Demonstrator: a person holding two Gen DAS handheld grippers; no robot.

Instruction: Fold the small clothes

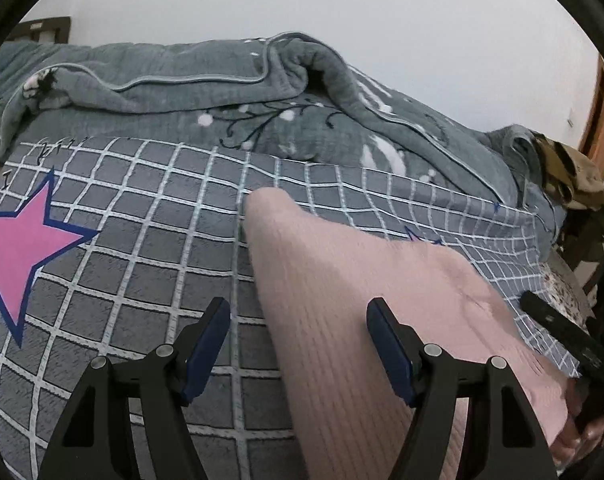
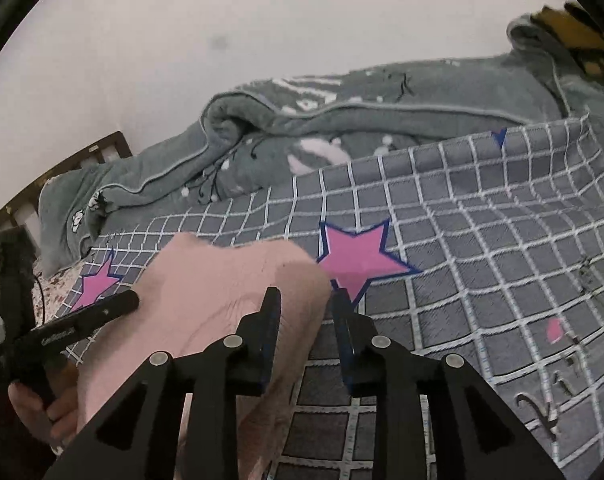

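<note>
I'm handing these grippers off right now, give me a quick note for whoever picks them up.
Left gripper: open, empty, its fingers either side of the pink knit garment's left edge, not gripping.
Right gripper: jaws open a little; the garment's right edge sits between them, but whether they pinch it is unclear.
The garment lies on the grey checked bedsheet with pink stars, looking lifted or bunched rather than flat; a grey blanket is heaped behind.
Done: no finished fold visible.
Left: lay it flat, fold it, set it aside.
</note>
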